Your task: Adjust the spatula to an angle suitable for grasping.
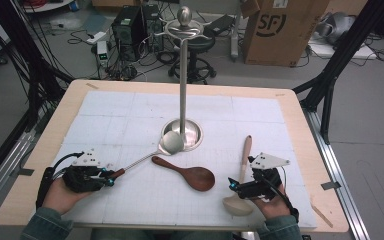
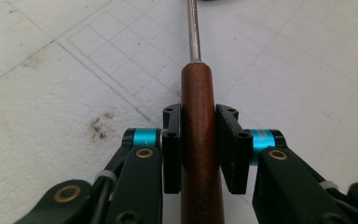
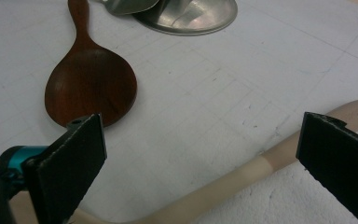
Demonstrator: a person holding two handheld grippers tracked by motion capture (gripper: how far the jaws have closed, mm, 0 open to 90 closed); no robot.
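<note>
On the white mat (image 1: 110, 117), the left gripper (image 1: 111, 176) near the front left corner holds the metal ladle (image 1: 171, 142) by its wooden handle. The right gripper (image 1: 236, 186) hovers over the pale spoon (image 1: 241, 175) near the front right. A dark wooden spoon (image 1: 192, 175) lies between them.

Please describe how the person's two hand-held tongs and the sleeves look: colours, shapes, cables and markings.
The left tongs and right tongs have black bodies, flat black rectangular pads, turquoise metal collars, brass-coloured pivot pins, and black cables. Each carries a grey three-cornered plate with small dark dots. The sleeves are blue-green denim-like cloth.
</note>
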